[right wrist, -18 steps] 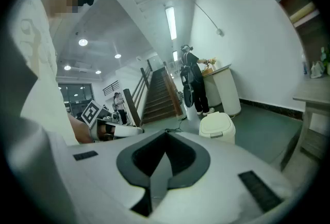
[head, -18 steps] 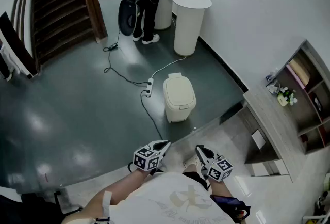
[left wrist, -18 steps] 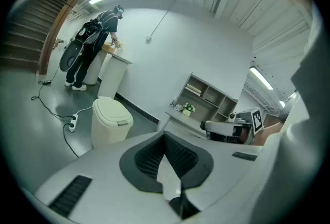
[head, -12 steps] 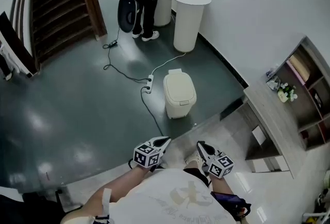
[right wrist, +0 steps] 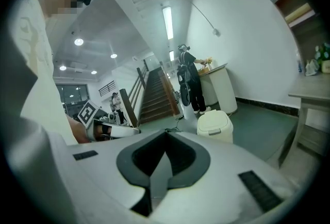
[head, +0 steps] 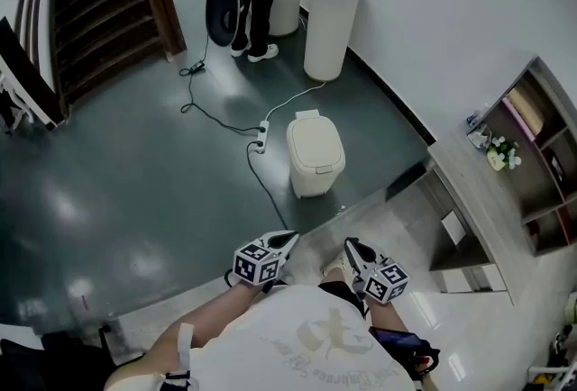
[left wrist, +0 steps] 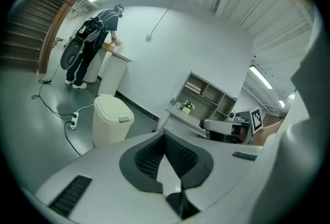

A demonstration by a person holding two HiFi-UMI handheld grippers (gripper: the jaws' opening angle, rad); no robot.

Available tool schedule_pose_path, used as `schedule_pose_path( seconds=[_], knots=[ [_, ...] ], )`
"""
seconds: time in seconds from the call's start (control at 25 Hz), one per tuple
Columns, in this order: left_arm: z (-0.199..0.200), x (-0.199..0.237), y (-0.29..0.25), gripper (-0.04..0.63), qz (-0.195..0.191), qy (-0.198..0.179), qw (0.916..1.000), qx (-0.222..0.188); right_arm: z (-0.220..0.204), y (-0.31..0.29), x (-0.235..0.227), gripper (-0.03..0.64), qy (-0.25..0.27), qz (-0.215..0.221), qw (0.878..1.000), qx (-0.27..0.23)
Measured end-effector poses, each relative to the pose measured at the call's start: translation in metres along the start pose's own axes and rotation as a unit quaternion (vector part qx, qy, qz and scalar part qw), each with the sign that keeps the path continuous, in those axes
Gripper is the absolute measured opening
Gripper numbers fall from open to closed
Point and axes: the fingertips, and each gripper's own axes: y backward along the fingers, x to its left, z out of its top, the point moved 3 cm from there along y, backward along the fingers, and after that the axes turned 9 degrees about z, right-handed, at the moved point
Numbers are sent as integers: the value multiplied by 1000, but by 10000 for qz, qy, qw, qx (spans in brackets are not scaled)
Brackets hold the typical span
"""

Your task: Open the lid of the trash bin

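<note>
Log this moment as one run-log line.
trash bin: lid closed, untouched | left claw: shut, empty | right claw: shut, empty

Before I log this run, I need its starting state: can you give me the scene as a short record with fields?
trash bin: cream, standing on the dark floor, ahead of both grippers, touched by neither
lid: down
left gripper: jaws together, nothing held
right gripper: jaws together, nothing held
power strip: on the floor beside the bin
</note>
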Motion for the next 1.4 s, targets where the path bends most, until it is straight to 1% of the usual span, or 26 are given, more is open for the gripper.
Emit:
schedule_pose_path(
  seconds=[0.4,0.68,0.88,1.04,1.32,1.4],
  knots=[
    [3,11,-1,9,59,53,10000,-27,1,-11,-4,5,-34,17,10000,44],
    [8,21,-5,9,171,136,9997,-98,5,-19,-8,5,29,86,9999,95],
    [6,22,-15,9,194,126,9997,-4,0,-20,-23,5,-103,104,9998,133],
    [10,32,-25,9,335,166,9993,41,-2,-32,-41,5,-191,217,9994,194],
    [32,54,-47,9,634,281,9976,32,21,-67,-76,5,-146,508,9981,307],
    [41,57,-57,9,676,244,9974,46,29,-75,-89,5,-148,546,9977,360]
  ],
)
